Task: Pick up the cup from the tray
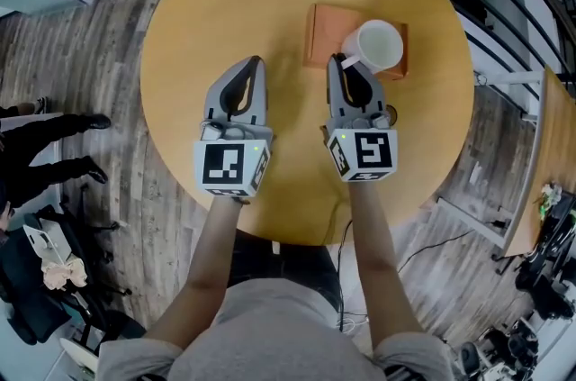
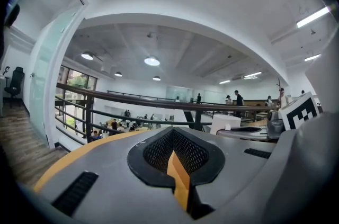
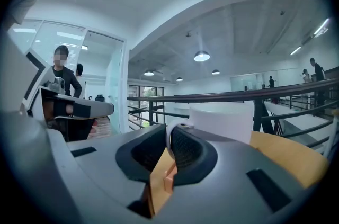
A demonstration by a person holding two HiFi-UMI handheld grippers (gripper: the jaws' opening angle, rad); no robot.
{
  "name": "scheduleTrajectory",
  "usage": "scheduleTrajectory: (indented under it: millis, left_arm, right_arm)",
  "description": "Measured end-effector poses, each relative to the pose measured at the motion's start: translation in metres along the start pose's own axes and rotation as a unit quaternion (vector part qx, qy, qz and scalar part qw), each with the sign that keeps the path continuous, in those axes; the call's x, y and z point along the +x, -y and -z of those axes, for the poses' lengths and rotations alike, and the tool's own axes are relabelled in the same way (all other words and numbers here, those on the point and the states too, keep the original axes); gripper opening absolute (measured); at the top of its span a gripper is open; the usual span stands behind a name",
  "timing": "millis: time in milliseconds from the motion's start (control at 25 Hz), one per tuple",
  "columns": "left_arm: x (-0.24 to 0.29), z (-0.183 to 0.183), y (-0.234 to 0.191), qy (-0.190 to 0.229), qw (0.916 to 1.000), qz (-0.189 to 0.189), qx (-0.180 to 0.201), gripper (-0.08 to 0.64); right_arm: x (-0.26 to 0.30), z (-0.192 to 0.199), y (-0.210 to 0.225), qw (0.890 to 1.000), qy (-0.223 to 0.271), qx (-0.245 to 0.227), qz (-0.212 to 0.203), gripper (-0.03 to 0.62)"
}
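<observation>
Counts: one cup, one tray, one round desk, two grippers, each with one marker cube at its near end.

Cup, place: over the right part of the orange-brown tray, which lies right of centre on the far half of the desk. No view shows whether the cup's base touches the tray.

Cup, pose: upright, with its long axis vertical and its open mouth facing up. The inside looks white and bare.

Cup, handle: a white loop on the cup's near-left side, pointing towards the right gripper.

Right gripper: reaches from the near side towards the far edge, its tip at the tray's near edge. Its fingers are clamped on the cup's handle, and the white loop sits between the black pads.

Left gripper: over bare desk left of the tray, apart from it and from the cup, and roughly parallel to the right gripper. Its fingers are closed together with nothing between them.

Arms: two bare forearms run from the near edge up to the marker cubes.
</observation>
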State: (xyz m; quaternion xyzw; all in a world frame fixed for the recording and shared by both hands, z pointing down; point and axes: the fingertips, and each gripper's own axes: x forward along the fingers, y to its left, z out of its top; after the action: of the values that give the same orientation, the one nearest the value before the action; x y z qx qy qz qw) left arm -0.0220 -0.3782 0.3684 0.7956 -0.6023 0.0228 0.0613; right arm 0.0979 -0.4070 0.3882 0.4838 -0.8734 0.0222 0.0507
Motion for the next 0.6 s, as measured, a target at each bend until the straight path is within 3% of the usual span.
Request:
scheduleTrajectory:
  millis: [600]
  left_arm:
    - [-0.024, 0.006, 0.008, -0.002, 0.9999, 0.016, 0.000, 0.003]
  right_arm:
    - [-0.045, 0.060, -0.043, 0.998, -0.038, 0.043, 0.013, 0.031]
